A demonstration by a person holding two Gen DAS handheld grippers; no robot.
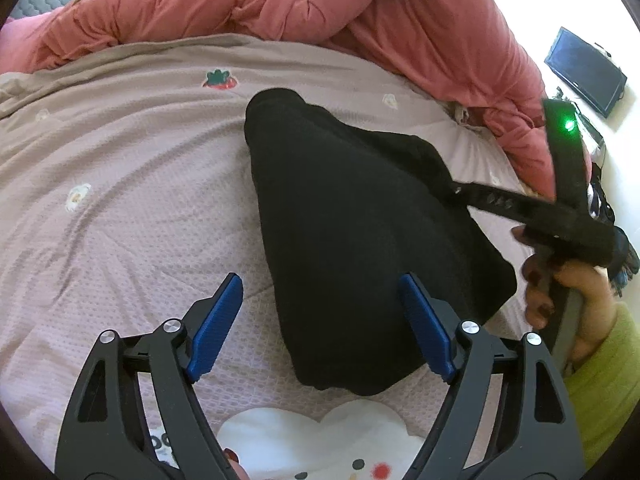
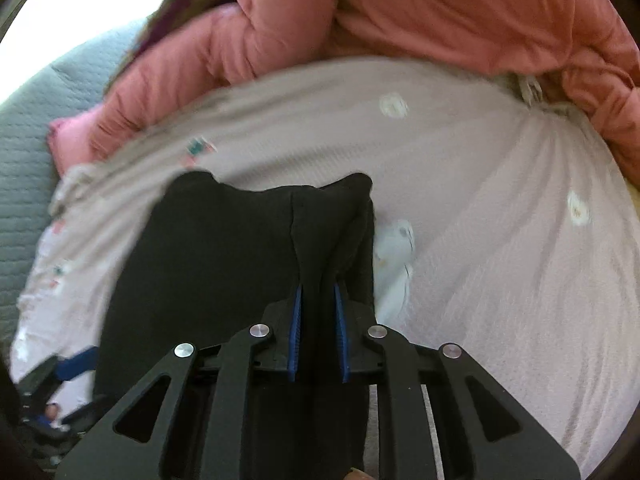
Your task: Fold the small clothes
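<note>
A small black garment (image 1: pixel 352 220) lies rumpled on the pinkish-grey bed sheet (image 1: pixel 120 200). My left gripper (image 1: pixel 320 280) hovers over its near end, open wide; its blue pads (image 1: pixel 216 324) straddle the cloth without pressing it. From the right, my right gripper (image 1: pixel 460 192) reaches in and pinches the garment's far right edge, lifting it into a ridge. In the right wrist view, the right gripper (image 2: pixel 318 292) is shut on a bunched fold of the black garment (image 2: pixel 224 248), and the left gripper (image 2: pixel 60 372) shows blurred at the lower left.
A coral quilt (image 1: pixel 320 4) is heaped along the back and right of the bed. A white printed cloth (image 1: pixel 320 436) lies at the near edge. A hand in a yellow-green sleeve (image 1: pixel 600 368) holds the right tool. A dark screen (image 1: pixel 584 72) stands beyond the bed at the right.
</note>
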